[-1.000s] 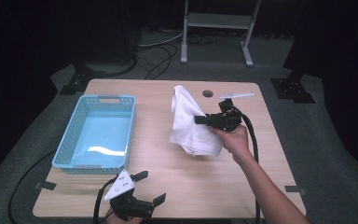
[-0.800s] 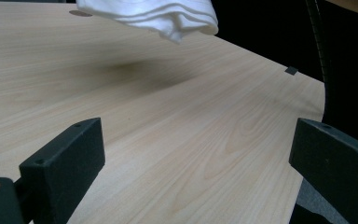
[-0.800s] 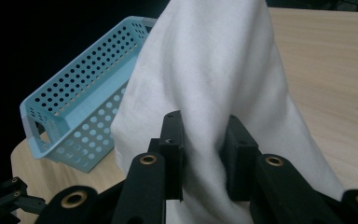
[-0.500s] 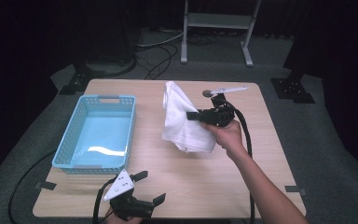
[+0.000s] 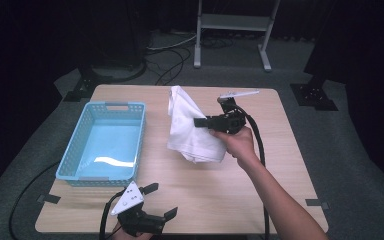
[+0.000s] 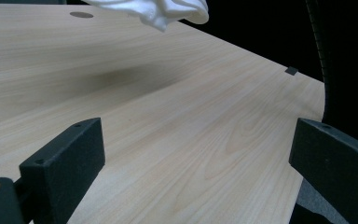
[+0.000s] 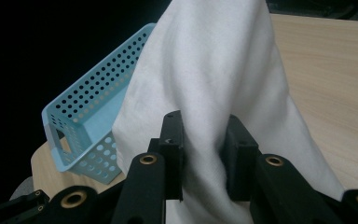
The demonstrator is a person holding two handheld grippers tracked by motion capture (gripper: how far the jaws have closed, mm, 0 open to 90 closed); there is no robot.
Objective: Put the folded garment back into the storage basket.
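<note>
Right gripper [image 5: 200,122] clenched on white cloth [image 5: 190,127] above table [image 5: 280,150] (left gripper [image 5: 161,202] spread wide, idle).

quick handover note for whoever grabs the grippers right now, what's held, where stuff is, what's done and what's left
Right gripper: shut on the white cloth, holding it lifted above the middle of the table; its lower folds hang clear of the wood.
Left gripper: open, holding nothing, low at the near edge of the table.
Blue basket: on the table's left side, nothing in it.
Done: cloth gripped and raised.
Left, as it looks: carry the cloth left over the basket and let it go inside.
</note>
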